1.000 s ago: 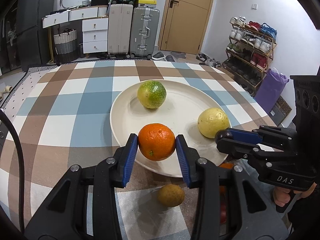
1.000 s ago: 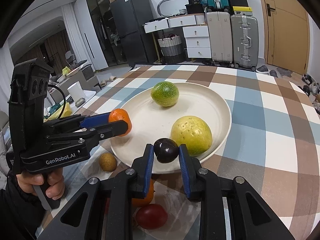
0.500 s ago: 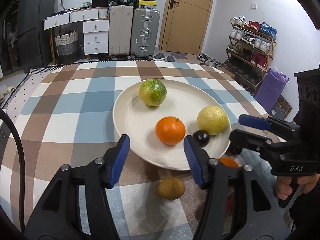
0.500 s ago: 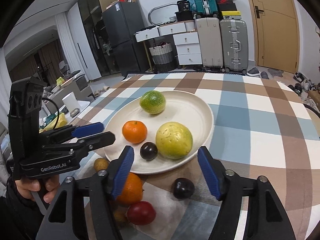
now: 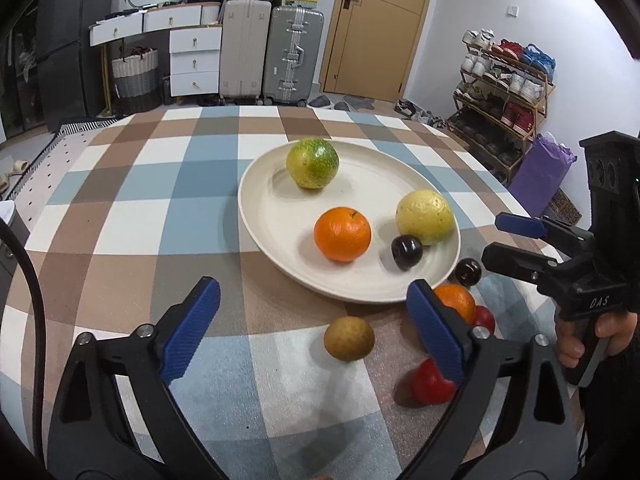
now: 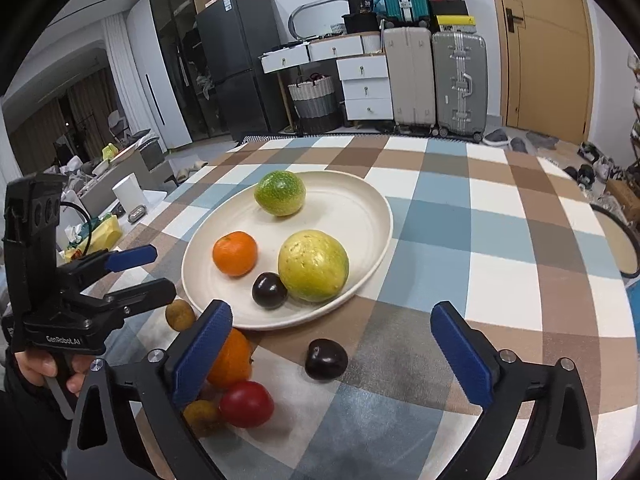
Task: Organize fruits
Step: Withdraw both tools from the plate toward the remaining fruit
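A cream plate (image 5: 280,216) (image 6: 360,208) holds a green citrus (image 5: 312,163) (image 6: 280,193), an orange (image 5: 342,233) (image 6: 235,253), a yellow fruit (image 5: 426,216) (image 6: 313,266) and a dark plum (image 5: 406,252) (image 6: 269,290). On the cloth in front lie a brown fruit (image 5: 349,338) (image 6: 180,314), a second orange (image 5: 456,302) (image 6: 232,360), a red fruit (image 5: 430,380) (image 6: 246,404) and a second dark plum (image 5: 468,272) (image 6: 326,359). My left gripper (image 5: 312,332) is open and empty above the brown fruit. My right gripper (image 6: 332,354) is open and empty around the loose plum.
The checked tablecloth (image 5: 132,216) covers a round table. Another small brown fruit (image 6: 202,416) lies beside the red one. Suitcases (image 5: 272,52), drawers and a shoe rack (image 5: 500,92) stand far behind. Clutter sits off the table's left side (image 6: 100,216).
Both grippers let go of their fruit, the left an orange and the right a dark plum, onto the plate. Both have opened wide and drawn back toward the loose fruits.
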A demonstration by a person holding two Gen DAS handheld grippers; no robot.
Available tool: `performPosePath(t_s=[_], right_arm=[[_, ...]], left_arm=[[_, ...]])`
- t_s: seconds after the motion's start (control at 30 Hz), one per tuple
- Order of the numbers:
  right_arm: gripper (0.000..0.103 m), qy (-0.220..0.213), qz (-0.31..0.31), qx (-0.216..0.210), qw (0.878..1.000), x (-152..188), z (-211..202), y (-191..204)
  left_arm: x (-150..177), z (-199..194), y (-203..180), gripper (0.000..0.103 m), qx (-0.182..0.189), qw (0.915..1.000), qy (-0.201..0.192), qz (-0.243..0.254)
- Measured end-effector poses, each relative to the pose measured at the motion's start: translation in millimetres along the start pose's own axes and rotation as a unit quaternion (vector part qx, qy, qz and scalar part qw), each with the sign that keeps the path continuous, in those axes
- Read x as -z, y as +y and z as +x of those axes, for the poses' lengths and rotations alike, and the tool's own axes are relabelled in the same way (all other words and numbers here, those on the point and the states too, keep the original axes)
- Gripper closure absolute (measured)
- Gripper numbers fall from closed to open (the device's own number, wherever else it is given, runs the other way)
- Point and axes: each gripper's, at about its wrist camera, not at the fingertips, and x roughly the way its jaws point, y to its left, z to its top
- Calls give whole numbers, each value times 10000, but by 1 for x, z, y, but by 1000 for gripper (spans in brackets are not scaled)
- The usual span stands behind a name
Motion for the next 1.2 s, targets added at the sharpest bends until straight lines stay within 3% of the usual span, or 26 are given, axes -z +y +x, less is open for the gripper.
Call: performPosePath(t_s=[0.83, 1.2], right_arm=[[0, 728, -146, 316, 9967, 11, 9, -17], [4, 773, -186, 208, 9966, 12, 9, -17]], left_arm=[[12, 13, -8, 7, 156, 9974, 627, 311], [16, 17, -16, 43, 305, 9951, 775, 534]])
